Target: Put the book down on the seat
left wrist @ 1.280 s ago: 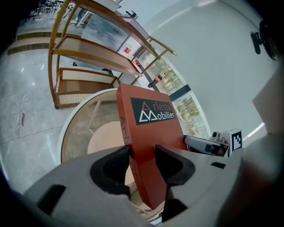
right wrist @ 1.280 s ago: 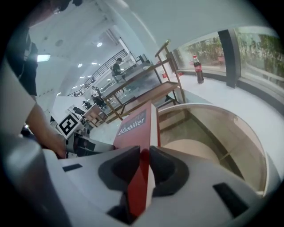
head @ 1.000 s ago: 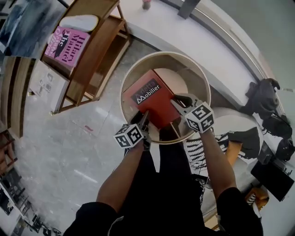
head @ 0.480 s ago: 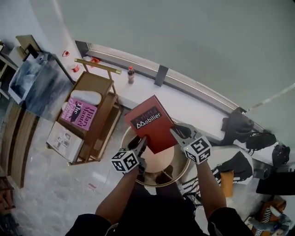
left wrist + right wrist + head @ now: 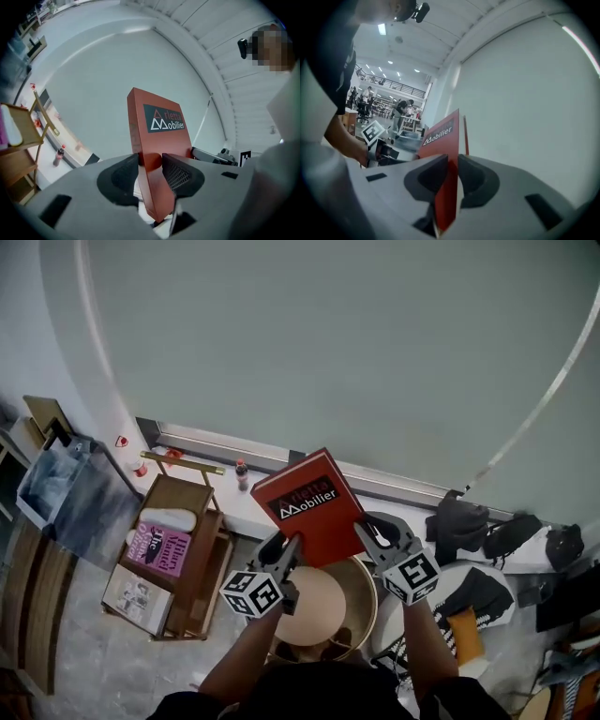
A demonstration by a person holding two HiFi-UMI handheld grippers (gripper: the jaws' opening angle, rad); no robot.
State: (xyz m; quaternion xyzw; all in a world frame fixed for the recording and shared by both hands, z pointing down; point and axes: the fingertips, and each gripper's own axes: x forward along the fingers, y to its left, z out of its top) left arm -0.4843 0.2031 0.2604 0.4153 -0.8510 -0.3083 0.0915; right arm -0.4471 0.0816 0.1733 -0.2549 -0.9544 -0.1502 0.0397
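Book point(image 5: 307, 504) first: its lower edge is hidden behind both grippers in head view, and the top line of the cover title is too dim for me to read; only "Mobilier" is clear. Seat point(image 5: 317, 610), a round pale stool w/ a raised rim, is partly covered by my arms and the L gripper point(image 5: 281, 547). Neither gripper view shows it at all.

Head view puts the book upright, tilted a bit, held up in front of the grey wall point(image 5: 328, 343), above the seat and well clear of it.

L gripper view alone shows the grip on that side: the jaws have just been closing, and the pads now pinch the red cover's lower part from both sides. It also picks up the wooden shelf point(image 5: 18, 140) and a bottle point(image 5: 58, 154) on the ledge.

R gripper point(image 5: 372, 532) view shows its jaws clamped on the book's thin edge, cover and pages between the pads. Only this view has the far hall w/ desks and people point(image 5: 401, 110), too small to detail.

Both forearms reach up and fwd, grippers pointing about level at the wall, one at each bottom corner of the book.
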